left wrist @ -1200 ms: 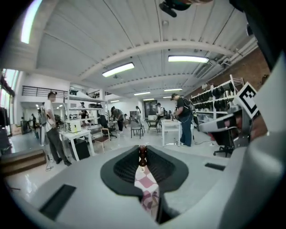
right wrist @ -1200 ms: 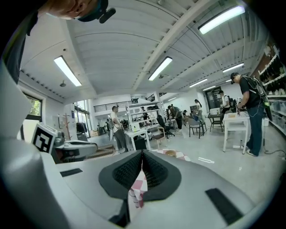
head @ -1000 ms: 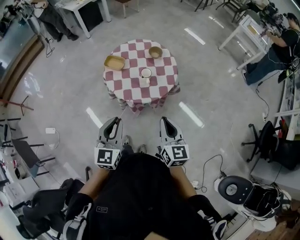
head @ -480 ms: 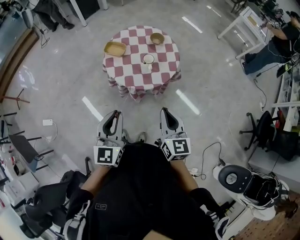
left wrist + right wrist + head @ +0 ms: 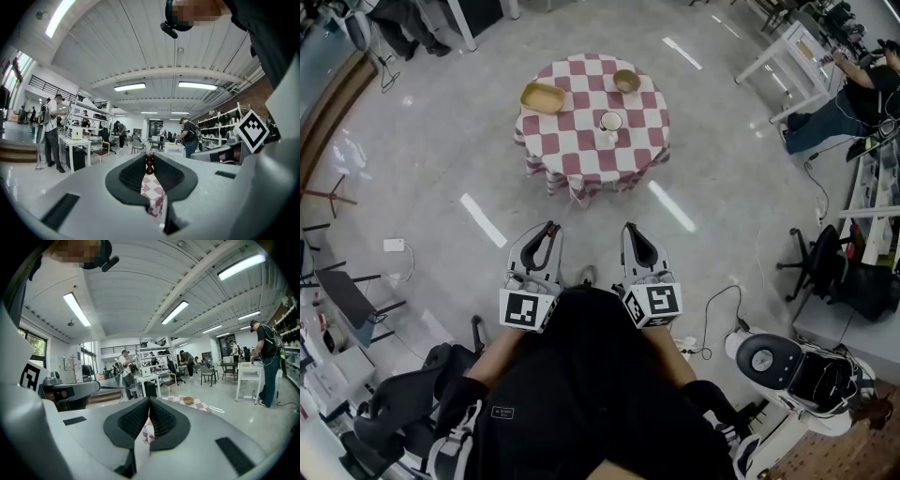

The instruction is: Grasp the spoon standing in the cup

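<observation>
A white cup (image 5: 610,121) stands near the middle of a round table with a red-and-white checked cloth (image 5: 581,159), far ahead of me. The spoon in it is too small to make out. My left gripper (image 5: 551,227) and right gripper (image 5: 633,228) are held low in front of my body, well short of the table and pointing toward it. In the left gripper view the left gripper (image 5: 149,161) shows a narrow gap at its tips with nothing in it. In the right gripper view the tips of the right gripper (image 5: 149,401) meet, also empty.
A tan tray (image 5: 543,97) and a small bowl (image 5: 626,81) share the table with the cup. Bare grey floor lies between me and the table. White desks (image 5: 787,56), office chairs (image 5: 825,272), a round white machine (image 5: 764,361) and several people stand around the room's edges.
The head view has swung a little, so the table now sits slightly farther right. Both grippers stay low in front of me, the left shifted slightly right.
</observation>
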Action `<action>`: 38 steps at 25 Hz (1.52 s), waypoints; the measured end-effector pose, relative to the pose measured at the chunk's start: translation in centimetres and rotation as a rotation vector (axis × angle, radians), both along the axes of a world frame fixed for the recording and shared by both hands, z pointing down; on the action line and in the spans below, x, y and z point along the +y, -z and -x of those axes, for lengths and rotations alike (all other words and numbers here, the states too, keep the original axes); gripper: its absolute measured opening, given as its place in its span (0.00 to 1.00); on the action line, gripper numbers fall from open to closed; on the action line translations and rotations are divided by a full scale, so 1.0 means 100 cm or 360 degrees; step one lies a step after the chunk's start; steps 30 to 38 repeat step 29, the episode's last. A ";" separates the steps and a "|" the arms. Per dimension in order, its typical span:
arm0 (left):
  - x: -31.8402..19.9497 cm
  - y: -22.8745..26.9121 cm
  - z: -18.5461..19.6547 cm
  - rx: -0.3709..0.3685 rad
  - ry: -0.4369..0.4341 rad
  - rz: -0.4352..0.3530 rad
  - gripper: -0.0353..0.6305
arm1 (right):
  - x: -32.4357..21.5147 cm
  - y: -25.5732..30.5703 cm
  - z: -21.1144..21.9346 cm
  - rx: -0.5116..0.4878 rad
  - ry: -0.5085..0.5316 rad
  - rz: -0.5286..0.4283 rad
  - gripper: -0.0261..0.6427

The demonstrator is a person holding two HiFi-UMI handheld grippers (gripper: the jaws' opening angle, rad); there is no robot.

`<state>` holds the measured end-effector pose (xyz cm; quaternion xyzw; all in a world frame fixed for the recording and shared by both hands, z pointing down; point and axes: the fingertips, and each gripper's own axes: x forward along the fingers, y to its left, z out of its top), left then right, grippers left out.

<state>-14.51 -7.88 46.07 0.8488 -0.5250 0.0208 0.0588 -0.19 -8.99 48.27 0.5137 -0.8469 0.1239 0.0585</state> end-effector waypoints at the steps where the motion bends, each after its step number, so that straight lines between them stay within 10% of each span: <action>1: 0.000 -0.002 0.003 -0.0003 -0.0004 0.0008 0.13 | 0.001 0.000 0.004 0.0005 -0.0002 0.0000 0.08; 38: -0.007 -0.006 0.018 0.0034 -0.0092 0.0051 0.13 | 0.000 -0.002 0.035 0.0060 -0.0017 0.0045 0.08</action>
